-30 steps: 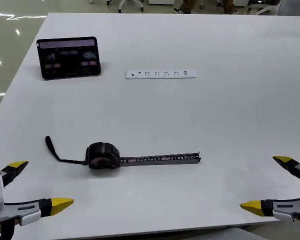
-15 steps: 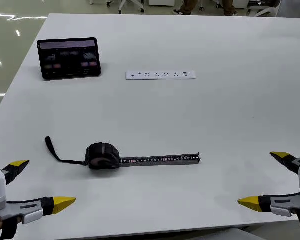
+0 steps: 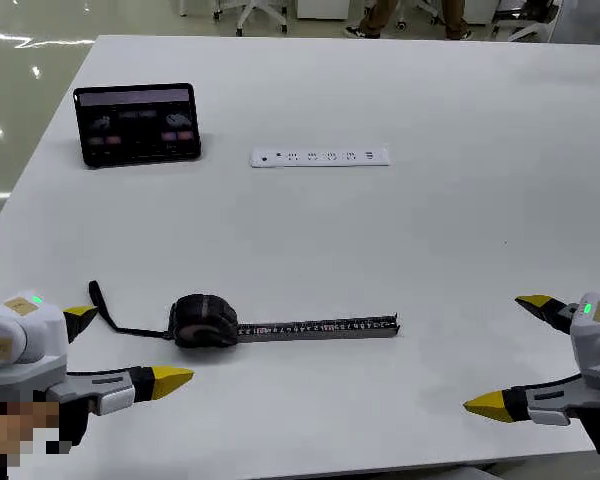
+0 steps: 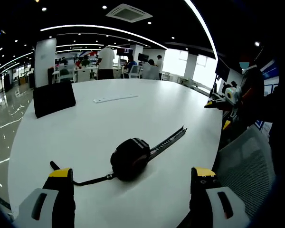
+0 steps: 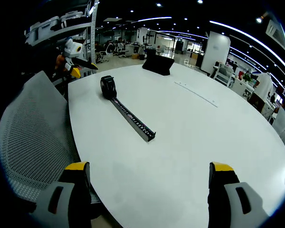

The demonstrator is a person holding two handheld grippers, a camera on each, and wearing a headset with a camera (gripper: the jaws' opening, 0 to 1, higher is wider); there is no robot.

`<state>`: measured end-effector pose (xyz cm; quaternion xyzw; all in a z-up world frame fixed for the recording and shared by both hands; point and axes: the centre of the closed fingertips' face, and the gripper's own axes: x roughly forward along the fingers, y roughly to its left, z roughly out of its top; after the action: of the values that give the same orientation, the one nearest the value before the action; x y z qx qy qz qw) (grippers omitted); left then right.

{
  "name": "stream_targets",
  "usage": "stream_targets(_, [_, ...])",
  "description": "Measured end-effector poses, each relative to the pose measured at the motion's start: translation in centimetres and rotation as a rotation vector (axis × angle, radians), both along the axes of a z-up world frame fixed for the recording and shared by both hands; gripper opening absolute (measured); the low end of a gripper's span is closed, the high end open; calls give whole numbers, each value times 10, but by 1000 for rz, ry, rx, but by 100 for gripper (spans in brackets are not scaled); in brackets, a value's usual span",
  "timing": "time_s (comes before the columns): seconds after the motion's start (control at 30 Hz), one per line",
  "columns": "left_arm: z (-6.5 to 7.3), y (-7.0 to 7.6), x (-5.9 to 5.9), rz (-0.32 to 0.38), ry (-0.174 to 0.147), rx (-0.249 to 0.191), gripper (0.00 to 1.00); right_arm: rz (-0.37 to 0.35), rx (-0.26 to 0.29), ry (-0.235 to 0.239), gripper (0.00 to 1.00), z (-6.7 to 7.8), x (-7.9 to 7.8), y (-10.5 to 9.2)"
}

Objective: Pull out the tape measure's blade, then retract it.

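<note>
The tape measure [image 3: 204, 320] (black case) rests on the white desk [image 3: 410, 230], close to the near edge and left of the middle. Its blade [image 3: 320, 326] is pulled out and lies flat on the desk, running roughly parallel to the near edge. The hooked end points toward the right side. A black wrist strap [image 3: 108, 308] trails from the case toward the left edge.

The left gripper [image 3: 128, 346] hangs over the near left corner, near the strap and the case. Its yellow-tipped fingers [image 4: 61, 174] are spread wide and carry nothing. In the left gripper view the case sits on the desk ahead of them, apart from both tips.

The right gripper [image 3: 505, 352] hangs over the near edge on the right side, well apart from the blade's hooked end. Its fingers [image 5: 77, 167] are likewise released, with bare desk ahead of them. In the right gripper view the blade runs away toward the case and the other gripper.

A tablet [image 3: 137, 124] stands propped near the far left corner, screen lit. A white power strip [image 3: 320, 157] lies flat toward the far edge, right of the tablet and well apart from the tape measure. A grey mesh chair [image 5: 33, 142] sits just off the near edge.
</note>
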<state>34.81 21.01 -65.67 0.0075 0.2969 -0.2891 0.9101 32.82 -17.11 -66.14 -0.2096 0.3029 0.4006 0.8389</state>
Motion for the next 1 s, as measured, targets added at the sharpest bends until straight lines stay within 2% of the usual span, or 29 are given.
stream_targets(0.03, [-5,-3,-1,5,35,0,100,7,1,2,100,0,2,2])
stream_targets(0.1, [-7,-8,4,13,42,-3,100,20,-4,8,100,0,5,5])
stream_targets(0.23, [-8,-27,11,40,58,-16,100,58,-24,25,100,-2,13,14])
stream_targets(0.3, [-9,-35,15,61,50,-4,100,75,-29,33,100,-2,17,18])
stream_targets(0.33, [-10,-37,19,83,40,10,100,84,-28,37,100,-2,19,20])
stream_targets(0.37, [-11,-34,25,123,11,43,100,93,-35,44,100,-4,22,22])
stream_targets(0.4, [-13,-35,27,146,12,52,100,105,-43,46,100,-5,24,24])
stream_targets(0.43, [-14,-37,28,164,18,53,100,117,-47,46,100,-5,25,26])
stream_targets(0.5, [-14,-39,34,233,7,38,100,138,-55,50,100,-5,29,30])
stream_targets(0.57, [-17,-39,36,293,6,37,100,142,-39,73,100,-5,33,36])
stream_targets(0.6, [-20,-41,35,302,7,48,100,145,-36,75,100,-5,35,38])
stream_targets(0.67, [-27,-45,33,282,-19,92,100,162,-39,73,100,-6,40,45])
stream_targets(0.7, [-32,-48,31,277,-13,95,100,174,-48,77,100,-8,42,48])
stream_targets(0.77, [-37,-51,32,277,-2,72,100,189,-56,77,100,-10,44,53])
stream_targets(0.8, [-43,-52,31,294,37,33,100,201,-61,81,100,-11,46,58])
stream_targets(0.9, [-50,-46,38,324,21,52,100,231,-75,89,100,-17,51,65])
stream_targets(1.0, [-50,-39,49,385,-24,39,100,268,-127,95,99,-28,58,65])
